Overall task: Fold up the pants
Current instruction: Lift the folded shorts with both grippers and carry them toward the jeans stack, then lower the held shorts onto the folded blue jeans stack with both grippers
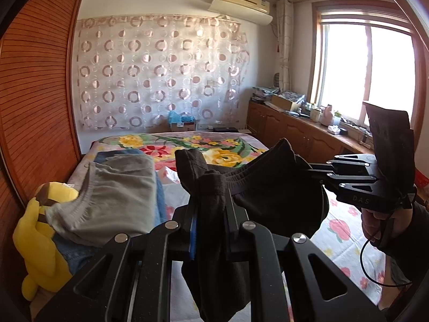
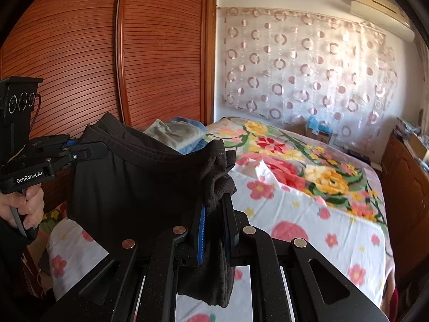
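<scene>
- The left tool (image 1: pixel 210 214) was pinched down on a bunched corner of the dark pants (image 1: pixel 268 185), cloth squeezed between its blue-lined pads; the right tool (image 2: pixel 214 225) was clamped the same way on the other corner.
- The pants hung in the air between the two tools, above the near part of the floral bed (image 2: pixel 308 214), touching neither the sheet nor the pile of folded clothes (image 1: pixel 120 187) near the bed's far left edge, beside a yellow plush toy (image 1: pixel 37 238).
- The elastic waistband ran roughly level from tool to tool, sagging a little in the middle; so the top edge lay across, and the legs, the long axis, dropped downward out of view behind the tools.
- The cloth looked soft, limp and light, a knit that drapes and bunches; it would likely not hold a crease by itself and should be laid flat on the bed before folding.
- The waistband corners seemed the best hold, being thicker and less likely to slip from the pads; a looser pinch risked the cloth sliding out.
</scene>
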